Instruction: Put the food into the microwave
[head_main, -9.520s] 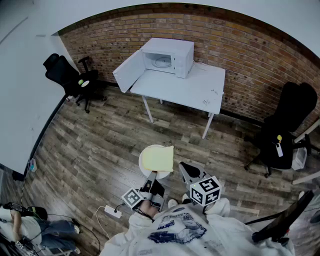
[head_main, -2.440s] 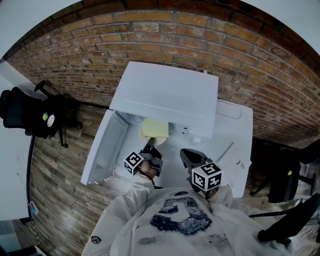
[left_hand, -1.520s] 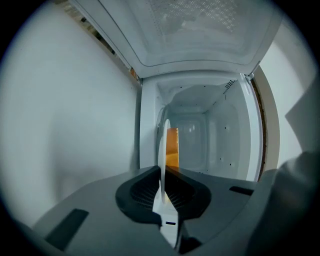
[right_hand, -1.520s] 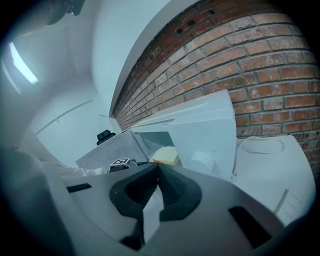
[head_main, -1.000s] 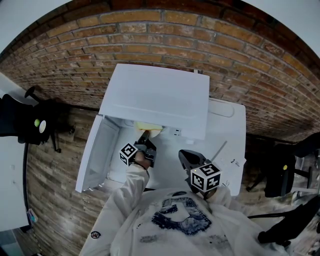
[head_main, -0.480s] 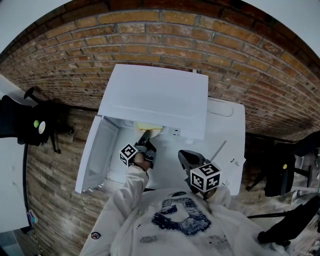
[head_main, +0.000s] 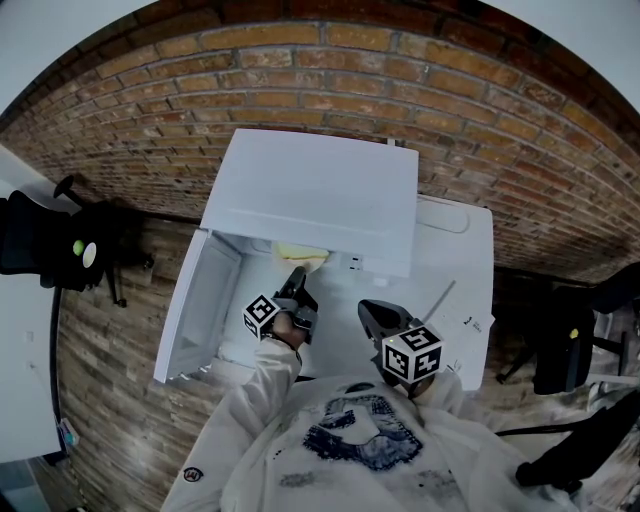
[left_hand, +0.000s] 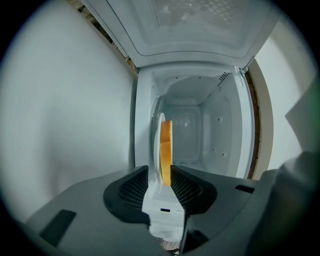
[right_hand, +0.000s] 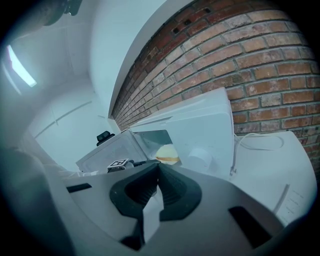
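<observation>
Left claw (left_hand: 160, 172): jaws had just been opening and stood wide, pads clear of the plate (left_hand: 156, 145). Its rim sat between them, not gripped.

- Plate lay inside the microwave (head_main: 310, 195) cavity, near the mouth. The food (left_hand: 165, 145), a yellow-orange slice, was on it, seen edge-on from my left gripper view.
- Step in hand, as I judged it: release. The placing looked done, and the claw had not yet come out.
- Next move called for a straight pull back along the plate's own line. Any lift or twist risked a pad catching the rim and dragging plate and food back toward the opening.
- After that the door (head_main: 200, 305) wanted closing. It hung wide open on the left, its swing path bare.
- Right claw (right_hand: 159, 167): jaws together, nothing in them, held back over the front of the table (head_main: 460, 290), apart from the microwave.
- Around: brick wall (head_main: 400, 90) behind; a cord (right_hand: 252, 142) on the table right of the microwave; an office chair (head_main: 40, 240) far left on the floor. None of it lay in the withdrawal path.
</observation>
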